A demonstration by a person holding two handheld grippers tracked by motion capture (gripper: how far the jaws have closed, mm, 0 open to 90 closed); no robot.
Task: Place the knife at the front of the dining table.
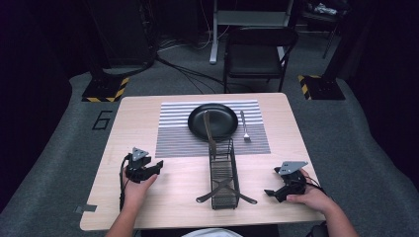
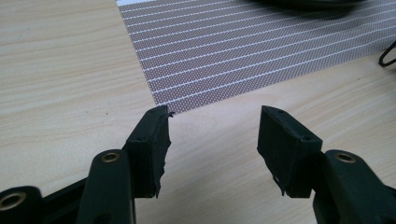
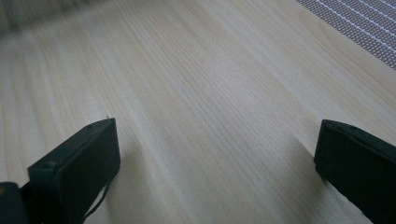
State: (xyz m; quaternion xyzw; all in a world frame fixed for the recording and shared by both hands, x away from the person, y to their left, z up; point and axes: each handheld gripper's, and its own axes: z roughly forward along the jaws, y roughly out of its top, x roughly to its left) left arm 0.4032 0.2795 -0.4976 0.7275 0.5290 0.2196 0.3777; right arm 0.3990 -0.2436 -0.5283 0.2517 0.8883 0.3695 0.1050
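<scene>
Two gripper [image 1: 157,167] units, one plate [image 1: 213,121], one fork [image 1: 244,126].

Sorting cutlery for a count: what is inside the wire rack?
The rack holds dark utensils: two crossed near its front end, handles poking out both sides, and one long piece leaning out over the plate. The mesh hides what types they are.

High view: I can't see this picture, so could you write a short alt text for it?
A person's two hands rest on a light wooden table, each holding an open black gripper: left gripper, right gripper. Between them stands a wire rack with utensils. Beyond it, a black plate and a fork lie on a striped placemat.
</scene>
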